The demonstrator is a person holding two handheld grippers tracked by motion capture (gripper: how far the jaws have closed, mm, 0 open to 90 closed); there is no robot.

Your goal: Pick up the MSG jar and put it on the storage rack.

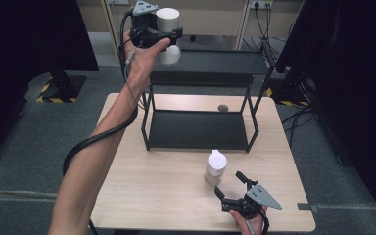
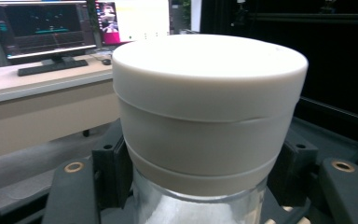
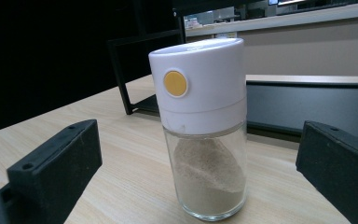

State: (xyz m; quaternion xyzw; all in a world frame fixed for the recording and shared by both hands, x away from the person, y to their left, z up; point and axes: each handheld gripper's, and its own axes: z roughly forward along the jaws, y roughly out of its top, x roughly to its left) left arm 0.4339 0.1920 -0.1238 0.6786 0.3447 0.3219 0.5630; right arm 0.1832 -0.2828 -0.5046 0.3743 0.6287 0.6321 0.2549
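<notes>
My left gripper point(image 1: 162, 35) is raised above the left end of the black shelf's top deck point(image 1: 210, 61) and is shut on a white-capped glass jar point(image 1: 168, 20). Up close, that jar's white cap point(image 2: 209, 112) sits between the jaws, with white powder in the glass below. A second shaker point(image 1: 216, 167) stands upright on the wooden table point(image 1: 152, 196), with a white cap, a yellow dot and tan powder point(image 3: 205, 135). My right gripper point(image 1: 230, 183) is open just short of this shaker, near the table's front edge, its jaws wide apart on either side.
The black two-level metal shelf's lower deck point(image 1: 196, 129) rests on the table's far half. A small dark round object point(image 1: 223, 107) lies on the table behind it. Cables and dark stands surround the table; a desk with monitors point(image 2: 42, 28) stands beyond.
</notes>
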